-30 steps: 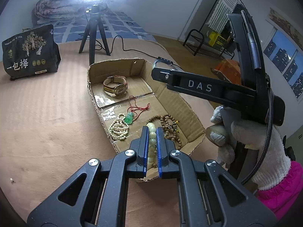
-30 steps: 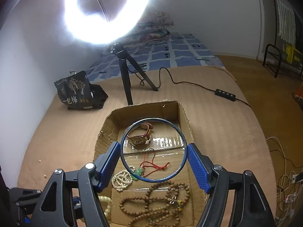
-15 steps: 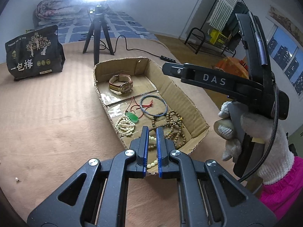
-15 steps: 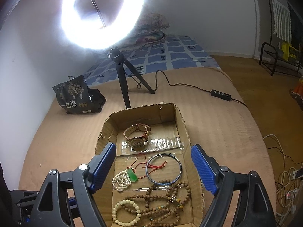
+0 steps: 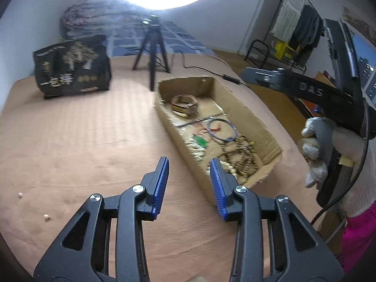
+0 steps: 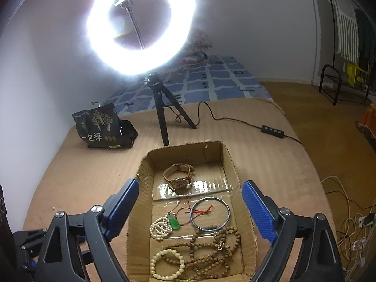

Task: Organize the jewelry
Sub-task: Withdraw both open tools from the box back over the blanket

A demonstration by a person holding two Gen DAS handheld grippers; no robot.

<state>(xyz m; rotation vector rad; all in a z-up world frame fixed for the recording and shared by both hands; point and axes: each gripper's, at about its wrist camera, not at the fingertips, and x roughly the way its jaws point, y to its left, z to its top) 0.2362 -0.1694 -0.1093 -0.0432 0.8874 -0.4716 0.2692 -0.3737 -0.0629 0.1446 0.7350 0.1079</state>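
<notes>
Left wrist: left claw (image 5: 189, 183) now apart, bracelet released | right claw (image 6: 189, 208) apart above box (image 6: 244, 202)

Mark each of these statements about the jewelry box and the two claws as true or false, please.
1. The left claw is shut on a bead bracelet. False: it is open and holds nothing.
2. The wristwatch lies at the far end of the cardboard box. True.
3. The blue bangle lies on the mat outside the box. False: it lies inside the box, beside the green pendant.
4. The right claw is open and empty. True.
5. The cream bead bracelet lies at the near end of the box. True.
</notes>
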